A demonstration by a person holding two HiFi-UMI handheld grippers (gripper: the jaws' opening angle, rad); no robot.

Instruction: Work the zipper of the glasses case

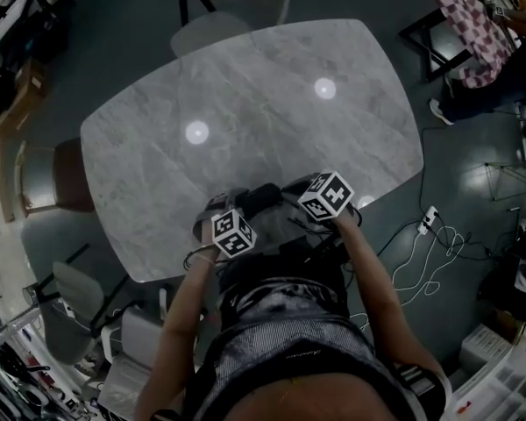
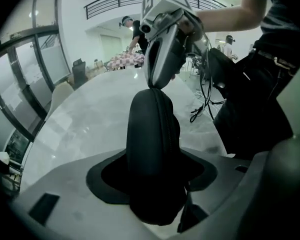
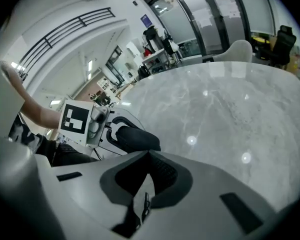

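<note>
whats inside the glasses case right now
Nothing inside shows. The glasses case is black and opaque, and the zipper along the side seen in the left gripper view looks closed, so any contents are covered.

No word, number or brand can be read anywhere. The left white marker cube (image 1: pixel 234 233) and the right white marker cube (image 1: pixel 325 195) carry only black square patterns, not letters. A small blue sign (image 3: pixel 146 20) high on the white wall in the right gripper view is too small to make out. A faint line of print on the person's grey patterned garment (image 1: pixel 298 355) is illegible.
</note>
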